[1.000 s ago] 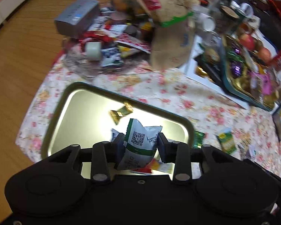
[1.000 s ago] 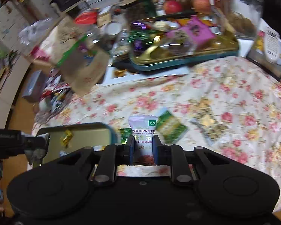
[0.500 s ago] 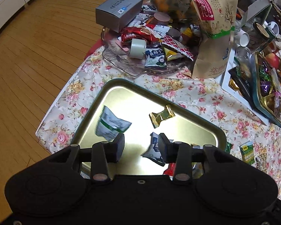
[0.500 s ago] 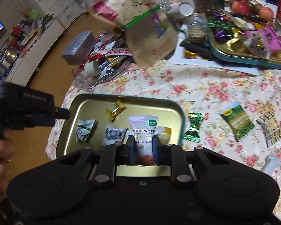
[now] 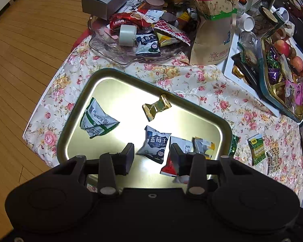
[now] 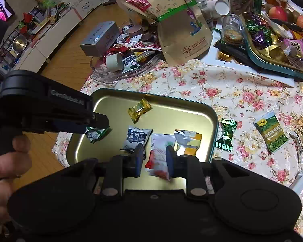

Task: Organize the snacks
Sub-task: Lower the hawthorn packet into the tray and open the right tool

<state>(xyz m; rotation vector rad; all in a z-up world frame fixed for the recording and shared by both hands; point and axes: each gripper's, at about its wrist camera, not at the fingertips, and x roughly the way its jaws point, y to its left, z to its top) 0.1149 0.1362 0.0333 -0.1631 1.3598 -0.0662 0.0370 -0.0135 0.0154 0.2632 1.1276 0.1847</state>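
Looking through my right camera, I see the left claw (image 6: 97, 121) covers most of the green-striped packet (image 6: 96, 134) in the tray (image 6: 213, 121), and only a corner of it shows. My own claw bodies hide the near rim of the tray in both views. In the left view the right finger (image 5: 176, 159) covers part of the red-and-white packet (image 5: 168, 168), so I cannot read its print.

My left claw (image 5: 151, 156) is spread and holds nothing; the blueberry packet (image 5: 155, 144) lies on the tray floor below the gap. My right claw (image 6: 153, 159) is opening. The red-and-white packet (image 6: 158, 161) is between its fingers, and it seems already to lie on the tray, not pinched.

Also in the tray are a gold candy (image 5: 156, 106) and a silver-and-yellow packet (image 6: 186, 143). On the flowered bench (image 6: 242, 92), outside the tray, I see a green candy (image 6: 226, 134) just beside the rim and a green pea packet (image 6: 270, 132) further to the right.
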